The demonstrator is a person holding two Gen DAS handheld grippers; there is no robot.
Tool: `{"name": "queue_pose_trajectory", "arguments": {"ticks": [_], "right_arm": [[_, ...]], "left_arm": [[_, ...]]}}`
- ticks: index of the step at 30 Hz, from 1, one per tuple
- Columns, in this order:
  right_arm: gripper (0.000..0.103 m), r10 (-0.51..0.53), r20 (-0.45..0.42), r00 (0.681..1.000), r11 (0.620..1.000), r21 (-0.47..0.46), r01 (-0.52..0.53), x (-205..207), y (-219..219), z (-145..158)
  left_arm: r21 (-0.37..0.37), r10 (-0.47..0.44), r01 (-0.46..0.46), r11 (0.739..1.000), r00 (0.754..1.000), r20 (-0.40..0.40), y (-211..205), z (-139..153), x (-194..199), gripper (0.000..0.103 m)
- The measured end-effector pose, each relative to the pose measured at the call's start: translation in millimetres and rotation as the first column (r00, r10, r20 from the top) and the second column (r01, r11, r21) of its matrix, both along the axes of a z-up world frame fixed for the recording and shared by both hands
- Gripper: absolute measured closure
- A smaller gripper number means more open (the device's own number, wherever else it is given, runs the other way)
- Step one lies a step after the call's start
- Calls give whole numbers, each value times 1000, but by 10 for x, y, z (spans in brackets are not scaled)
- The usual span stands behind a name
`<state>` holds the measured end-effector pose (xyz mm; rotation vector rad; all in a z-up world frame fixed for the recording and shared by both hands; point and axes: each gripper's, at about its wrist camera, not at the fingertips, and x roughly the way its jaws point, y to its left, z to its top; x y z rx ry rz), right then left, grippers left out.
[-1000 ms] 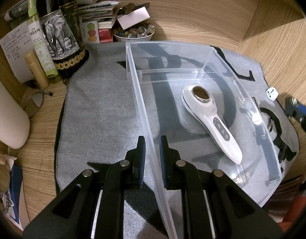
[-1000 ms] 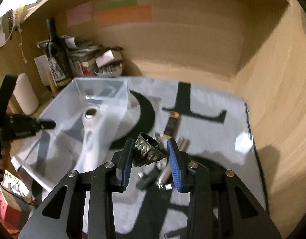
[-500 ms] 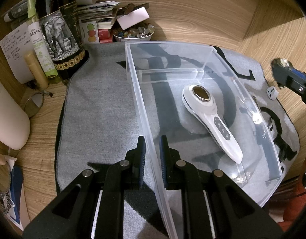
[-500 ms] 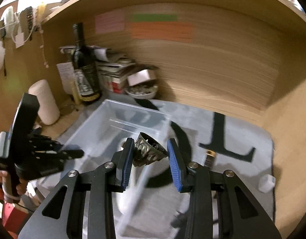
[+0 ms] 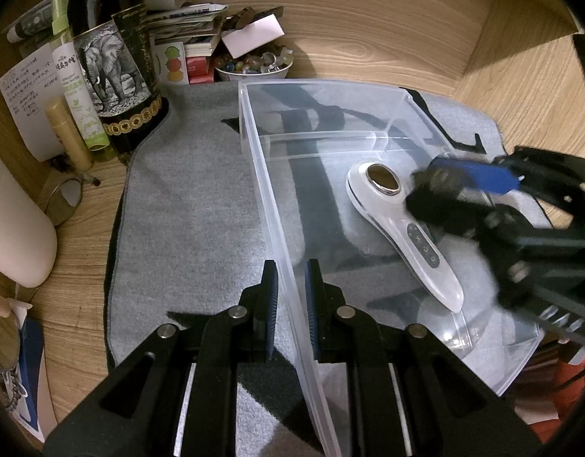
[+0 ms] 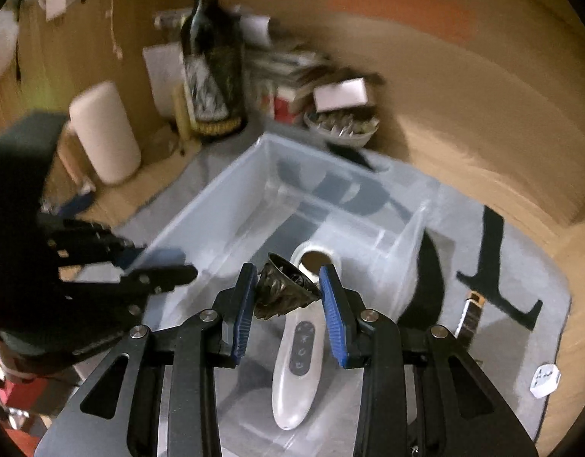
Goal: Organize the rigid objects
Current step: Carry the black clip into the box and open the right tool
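Observation:
A clear plastic bin stands on a grey mat. A white handheld device lies inside it, also seen in the right wrist view. My left gripper is shut on the bin's left wall. My right gripper is shut on a small dark ornate metal cup and holds it above the bin, over the device. In the left wrist view my right gripper is blurred, over the bin's right side.
A wine bottle, a green spray bottle, papers and a bowl of trinkets crowd the back left. A white cylinder stands at left. A dark stick-shaped object and a white plug lie on the mat right of the bin.
My right gripper has carried the metal cup from the mat at right up and leftward to above the bin. My left gripper has stayed clamped on the bin wall.

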<state>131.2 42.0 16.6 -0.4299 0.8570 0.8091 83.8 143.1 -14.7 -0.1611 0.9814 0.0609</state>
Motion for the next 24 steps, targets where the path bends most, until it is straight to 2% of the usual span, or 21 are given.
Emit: {"name": "queue_pose_trajectory", "arguments": {"ticks": [4,9,14,15,17,24], "right_arm": [[72,43,-18,999,996,-72,-44,-36,104,-123],[72,69,-22,997,991,-112,-71,-65,161,-188],[71,62,-24,998,992,-106,-64,-52,151,-180],[69,57,-23,998,993,-103,-59,-47,142,-171],[59,51,-7,999,994,-99,-51,-34,130,-148],[54,24,32,999,998,-58,-22,-19,31,9]], "left_arm": [[-2,-2,2,1000,1000,3,6,-5,-10,89],[-4,-2,2,1000,1000,5,7,-6,-11,89],[-5,-2,2,1000,1000,4,5,-5,-11,89],[-4,-2,2,1000,1000,4,3,-5,-8,89],[-5,-1,1,1000,1000,4,6,-5,-12,89],[-6,-1,1,1000,1000,4,8,-1,-11,89]]}}
